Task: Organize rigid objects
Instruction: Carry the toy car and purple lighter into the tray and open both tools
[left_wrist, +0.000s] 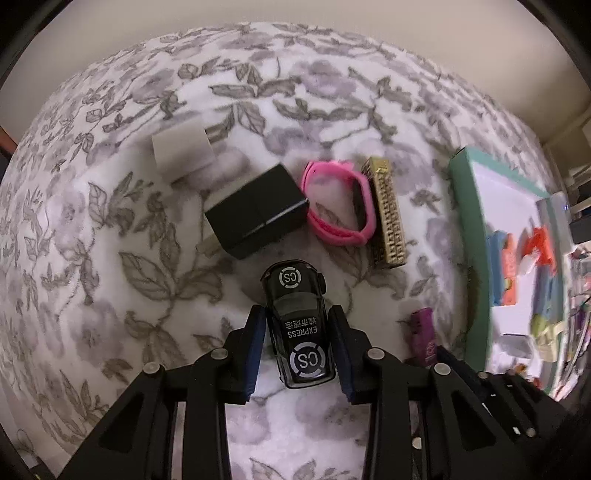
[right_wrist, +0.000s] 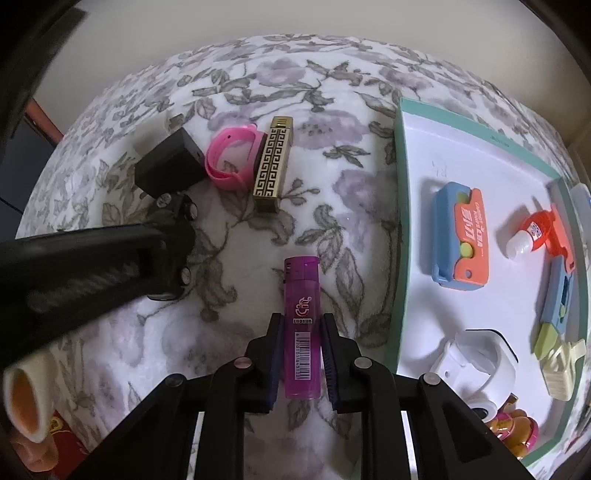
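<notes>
My left gripper (left_wrist: 298, 328) is shut on a black toy car (left_wrist: 300, 328) marked "EXPRESS", its nose pointing away over the floral cloth. My right gripper (right_wrist: 300, 332) is shut on a purple lighter (right_wrist: 302, 328), which also shows in the left wrist view (left_wrist: 424, 334). On the cloth lie a black box (left_wrist: 255, 212), a pink wristband (left_wrist: 338, 203), a gold patterned lighter (left_wrist: 388, 210) and a white block (left_wrist: 183, 153). A white tray with a teal rim (right_wrist: 400, 206) at the right holds toys. The left gripper body (right_wrist: 110, 258) shows in the right wrist view.
The tray holds an orange-and-blue case (right_wrist: 461, 236), a small white bottle (right_wrist: 524, 240), a blue-and-orange toy gun (right_wrist: 557, 295), a white holder (right_wrist: 476, 362) and a red-gold toy (right_wrist: 513, 432). A cream tube (right_wrist: 26, 402) lies at the lower left.
</notes>
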